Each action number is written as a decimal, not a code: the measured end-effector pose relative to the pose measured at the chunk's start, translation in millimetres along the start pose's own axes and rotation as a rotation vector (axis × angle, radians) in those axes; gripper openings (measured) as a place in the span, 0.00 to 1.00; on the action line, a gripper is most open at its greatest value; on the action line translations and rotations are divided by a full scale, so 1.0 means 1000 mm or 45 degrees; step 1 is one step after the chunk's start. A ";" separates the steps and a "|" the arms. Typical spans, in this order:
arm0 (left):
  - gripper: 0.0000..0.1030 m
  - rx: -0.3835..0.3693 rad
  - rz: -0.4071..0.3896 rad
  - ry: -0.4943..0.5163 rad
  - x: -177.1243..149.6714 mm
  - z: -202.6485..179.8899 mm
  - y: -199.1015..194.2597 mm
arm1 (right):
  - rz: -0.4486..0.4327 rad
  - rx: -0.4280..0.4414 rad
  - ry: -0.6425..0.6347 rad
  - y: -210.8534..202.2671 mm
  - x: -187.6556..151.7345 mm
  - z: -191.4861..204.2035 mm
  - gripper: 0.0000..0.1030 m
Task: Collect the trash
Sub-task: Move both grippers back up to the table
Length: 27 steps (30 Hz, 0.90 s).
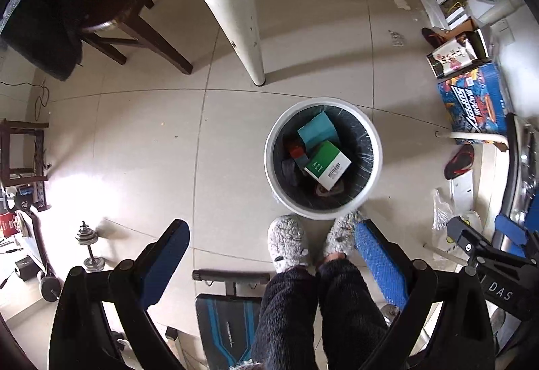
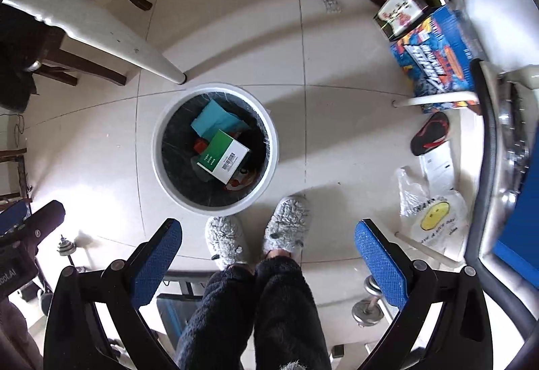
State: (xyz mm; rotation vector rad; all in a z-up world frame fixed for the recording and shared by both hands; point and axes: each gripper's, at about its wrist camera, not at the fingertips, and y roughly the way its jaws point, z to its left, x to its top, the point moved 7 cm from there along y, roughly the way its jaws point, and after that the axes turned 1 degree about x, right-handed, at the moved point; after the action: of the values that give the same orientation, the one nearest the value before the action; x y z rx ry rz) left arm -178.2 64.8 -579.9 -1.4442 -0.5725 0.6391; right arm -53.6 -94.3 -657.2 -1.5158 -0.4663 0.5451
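Both wrist cameras looked straight down at a pale tiled floor [image 1: 134,141]. The left gripper [image 1: 269,248], with black linkage arms and blue textured pads, had its jaws spread wide with nothing between them; the right gripper [image 2: 267,248], of the same build, was likewise spread and empty.

A round white plastic waste bin with a dark liner [image 1: 323,158] stood on the floor, at about 1 o'clock from centre in the left view and 10 o'clock in the right view [image 2: 215,147]. Inside it lay a green-and-white carton with a barcode [image 1: 328,164], tilted on top of the other contents, a teal rectangular box [image 1: 316,129] just beside it toward 12 o'clock, and a small red item [image 1: 296,152] at the carton's 9 o'clock.

A person's two grey fleecy slippers [image 1: 286,245] stood just beside the bin at its 6 o'clock, below dark fleece trouser legs [image 1: 313,312].

A white table leg [image 1: 235,6] rose at the bin's 11 o'clock. A blue printed cardboard box [image 1: 475,100] lay at 3 o'clock, and a white plastic bag with a yellow smiley face [image 2: 434,222] lay at 4 o'clock in the right view.
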 end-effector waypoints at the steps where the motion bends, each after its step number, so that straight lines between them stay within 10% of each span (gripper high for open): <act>1: 0.98 -0.008 -0.008 0.002 -0.002 0.001 -0.012 | -0.009 0.000 -0.001 -0.013 -0.003 0.001 1.00; 17: 0.98 -0.054 -0.160 0.040 -0.028 0.016 -0.191 | -0.157 0.079 -0.003 -0.240 -0.050 0.022 1.00; 27: 0.98 -0.035 -0.419 0.061 0.059 -0.009 -0.292 | -0.279 0.274 0.135 -0.351 -0.002 0.013 1.00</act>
State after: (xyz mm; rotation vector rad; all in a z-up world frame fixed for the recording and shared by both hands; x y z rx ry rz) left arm -114.3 93.6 -290.5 -1.3479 -0.7637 0.3370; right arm -47.1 -78.3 -306.4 -1.2629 -0.4689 0.3302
